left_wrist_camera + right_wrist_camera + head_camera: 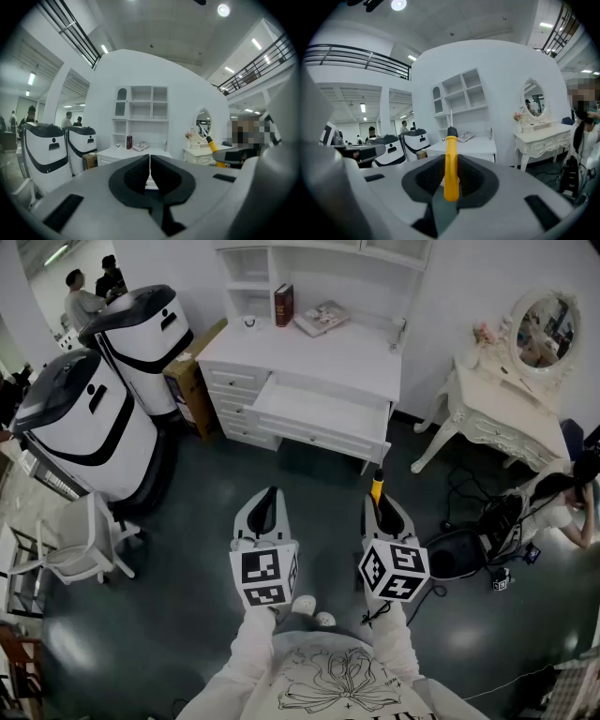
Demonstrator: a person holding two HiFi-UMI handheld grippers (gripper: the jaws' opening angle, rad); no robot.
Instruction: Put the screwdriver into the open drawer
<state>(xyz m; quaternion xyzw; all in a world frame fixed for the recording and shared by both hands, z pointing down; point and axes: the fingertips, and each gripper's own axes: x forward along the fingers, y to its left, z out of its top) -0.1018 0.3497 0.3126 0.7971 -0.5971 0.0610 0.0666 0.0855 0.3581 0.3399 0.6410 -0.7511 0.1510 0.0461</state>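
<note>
While both hand-held grippers are held out side by side before the person, the parts read as follows.

Right hand-held gripper [379, 504]: jaws pinch the handle of the screwdriver [451, 168].
Screwdriver: yellow handle clamped between the black pads; black collar and thin metal shaft stick out forward past the jaw tips, towards the desk.
Left hand-held gripper [150, 169]: jaws pressed together, nothing between them.
Marker cubes: one [265, 576] on the left hand-held gripper, one [394, 568] on the right, both nearest the person.
Floor [234, 484]: dark and glossy; a bare stretch lies between the jaw tips and the desk.
Drawer [328, 435]: white, pulled out from the front of the desk, open at the top, inside looks white and bare. The screwdriver is well apart from it, above the floor.
Worktop [352, 357]: white desk surface above the drawer, with a white shelf unit at the back.
Book [283, 305]: dark red, upright at the back of the worktop.
Magazine [322, 318]: lies flat just right of the book.
Cardboard box [192, 381]: on the floor, against the left end of the desk.
Machines: two large white-and-black units [89, 423] [141, 334], left of the desk.
Dressing table [497, 418]: cream, right of the desk, with an oval mirror [544, 329].
</note>
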